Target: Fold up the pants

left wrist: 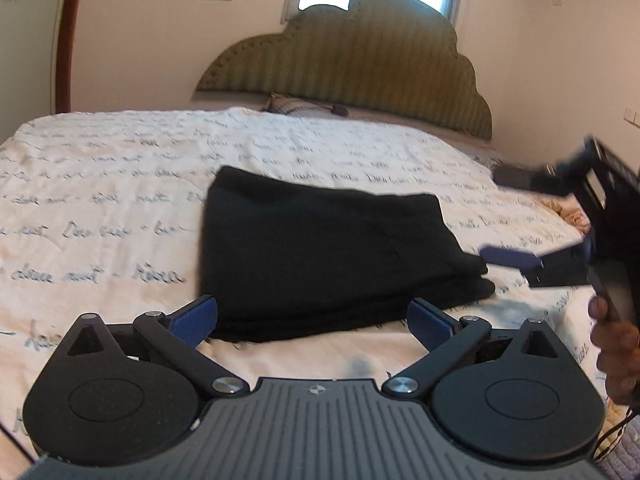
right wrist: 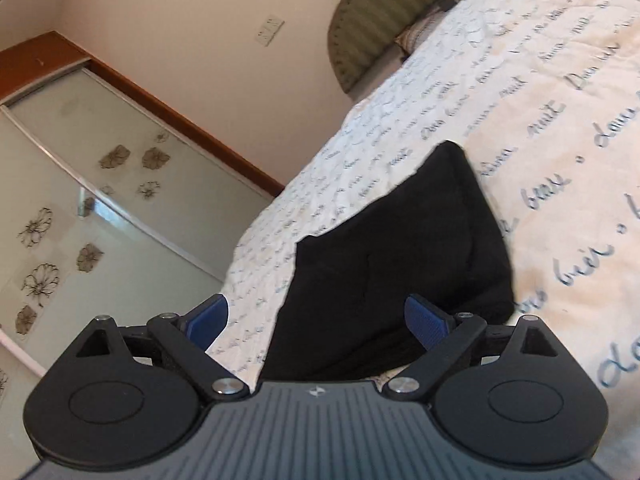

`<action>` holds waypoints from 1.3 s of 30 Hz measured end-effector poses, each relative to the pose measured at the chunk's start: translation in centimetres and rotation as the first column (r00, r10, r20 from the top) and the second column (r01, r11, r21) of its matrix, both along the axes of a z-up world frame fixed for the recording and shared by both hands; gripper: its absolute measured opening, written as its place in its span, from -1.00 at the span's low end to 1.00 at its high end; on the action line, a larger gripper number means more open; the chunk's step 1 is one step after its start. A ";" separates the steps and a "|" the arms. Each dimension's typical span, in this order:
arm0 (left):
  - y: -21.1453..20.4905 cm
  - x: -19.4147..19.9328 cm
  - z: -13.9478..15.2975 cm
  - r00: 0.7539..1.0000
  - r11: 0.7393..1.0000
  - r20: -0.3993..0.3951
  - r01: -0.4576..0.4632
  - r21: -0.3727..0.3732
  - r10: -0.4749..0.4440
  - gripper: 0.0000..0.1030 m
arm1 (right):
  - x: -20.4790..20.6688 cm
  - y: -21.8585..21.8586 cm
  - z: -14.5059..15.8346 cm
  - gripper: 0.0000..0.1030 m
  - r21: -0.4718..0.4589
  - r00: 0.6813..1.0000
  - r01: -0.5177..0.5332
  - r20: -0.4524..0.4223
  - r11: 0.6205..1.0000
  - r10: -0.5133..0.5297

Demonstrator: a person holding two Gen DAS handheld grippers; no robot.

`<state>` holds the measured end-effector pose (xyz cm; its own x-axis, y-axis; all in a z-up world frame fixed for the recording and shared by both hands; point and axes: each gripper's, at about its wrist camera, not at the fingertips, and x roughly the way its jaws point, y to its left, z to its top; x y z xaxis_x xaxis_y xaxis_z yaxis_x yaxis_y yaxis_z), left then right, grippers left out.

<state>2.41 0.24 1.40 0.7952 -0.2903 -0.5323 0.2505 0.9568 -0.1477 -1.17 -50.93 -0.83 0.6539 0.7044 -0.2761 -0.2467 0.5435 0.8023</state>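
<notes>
Black pants lie folded near the bed's foot edge; left gripper and right gripper spread, holding nothing. Final step; next, inspect and smooth.

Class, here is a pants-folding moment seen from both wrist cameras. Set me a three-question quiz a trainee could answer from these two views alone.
1. True or false: the black pants lie as a folded stack on the bedspread.
2. Multiple choice: the left tool is (A) shut on the pants, (B) open with nothing between its fingers, (C) out of view.
3. Short answer: in the left wrist view, at which side of the pants does the right tool sit, and is it open or shut?

Key
1. True.
2. B.
3. At their right edge; open, and the view is too blurred to tell whether a finger touches the cloth.
</notes>
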 end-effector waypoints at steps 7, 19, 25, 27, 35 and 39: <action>0.6 2.7 -3.7 0.991 1.000 -0.135 0.011 -0.002 -0.011 0.98 | 3.8 1.0 -3.0 0.85 -0.026 0.990 -0.048 -0.136 0.999 0.044; 3.0 3.4 -3.4 0.991 0.998 -0.135 -0.016 -0.055 0.009 0.67 | 3.1 -0.2 -4.6 0.81 0.074 0.992 -0.073 -0.093 0.995 0.080; 1.4 1.3 -0.4 0.996 1.000 -0.088 0.029 -0.011 -0.030 0.74 | 2.8 -0.7 -3.4 0.85 0.109 0.986 -0.046 -0.155 0.993 0.062; 0.8 0.9 1.6 0.998 0.997 -0.004 0.067 -0.033 -0.068 0.99 | 3.1 -1.0 -1.6 0.86 0.144 0.990 -0.049 -0.125 0.988 0.068; -2.9 10.0 0.2 0.999 0.999 -0.039 0.015 0.049 -0.014 0.97 | 11.9 0.5 0.2 0.93 0.163 0.988 -0.050 -0.134 0.985 0.072; -2.6 12.1 -2.4 0.992 0.996 -0.127 0.014 0.091 -0.002 1.00 | 15.0 1.2 -1.0 0.92 0.016 0.982 -0.022 -0.186 1.000 0.024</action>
<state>14.54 -2.37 -1.03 0.7179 -0.2415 -0.6529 0.2429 0.9659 -0.0902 13.82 -49.71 -1.86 0.5755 0.7233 -0.3818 -0.1049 0.5282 0.8426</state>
